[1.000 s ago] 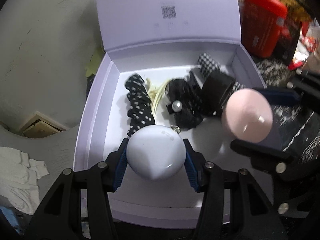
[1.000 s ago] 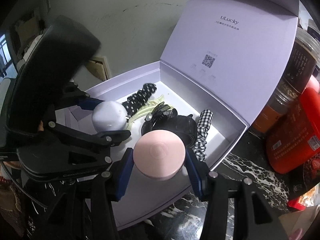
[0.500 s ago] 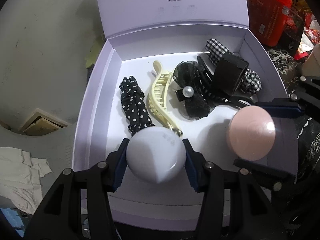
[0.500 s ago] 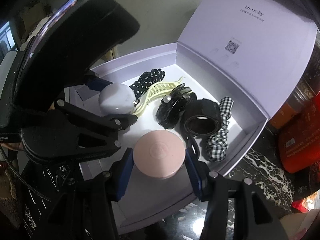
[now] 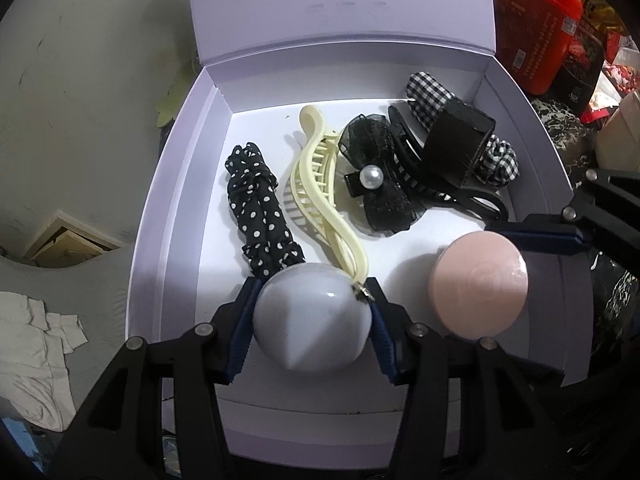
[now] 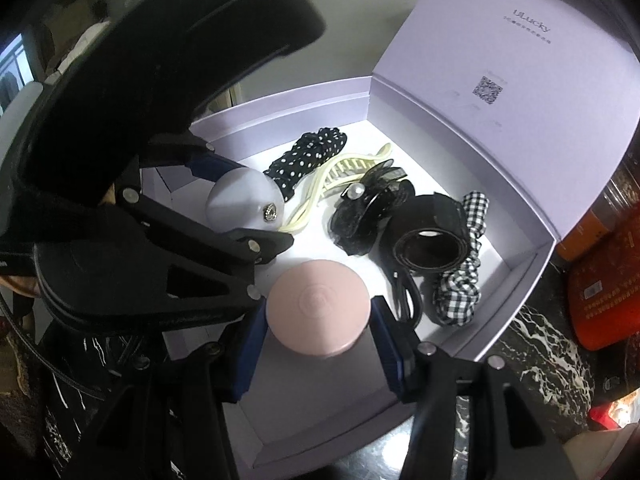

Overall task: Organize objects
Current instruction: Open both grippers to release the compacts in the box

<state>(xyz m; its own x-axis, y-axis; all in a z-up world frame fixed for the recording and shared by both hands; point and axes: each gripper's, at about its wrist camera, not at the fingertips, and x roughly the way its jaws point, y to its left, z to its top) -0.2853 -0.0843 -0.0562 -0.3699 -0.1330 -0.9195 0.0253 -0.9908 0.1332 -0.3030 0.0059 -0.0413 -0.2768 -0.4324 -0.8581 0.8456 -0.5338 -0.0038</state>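
Note:
An open lilac box point(image 5: 176, 184) point(image 6: 516, 280) holds several hair accessories. My left gripper point(image 5: 312, 320) is shut on a pale lilac round case point(image 5: 312, 320) point(image 6: 244, 200), low over the box's near left floor. My right gripper point(image 6: 318, 312) is shut on a pink round case point(image 6: 318, 308) point(image 5: 478, 284), over the near right floor. Behind them lie a polka-dot scrunchie point(image 5: 260, 204), a cream hair claw point(image 5: 316, 184), a black bow with a pearl point(image 5: 376, 184), a black band point(image 5: 456, 148) and a gingham scrunchie point(image 5: 496, 160). I cannot tell whether either case touches the floor.
The box lid point(image 5: 340, 0) stands upright at the back. Red packages point(image 5: 536, 20) point(image 6: 604, 292) and a jar crowd the right side on a dark marbled counter point(image 6: 532, 344). A pale wall and white cloth point(image 5: 36, 352) lie to the left.
Both grippers have come lower and nearer the box floor with their cases; the accessories hidden behind the lilac case now show fully. The grips are unchanged.

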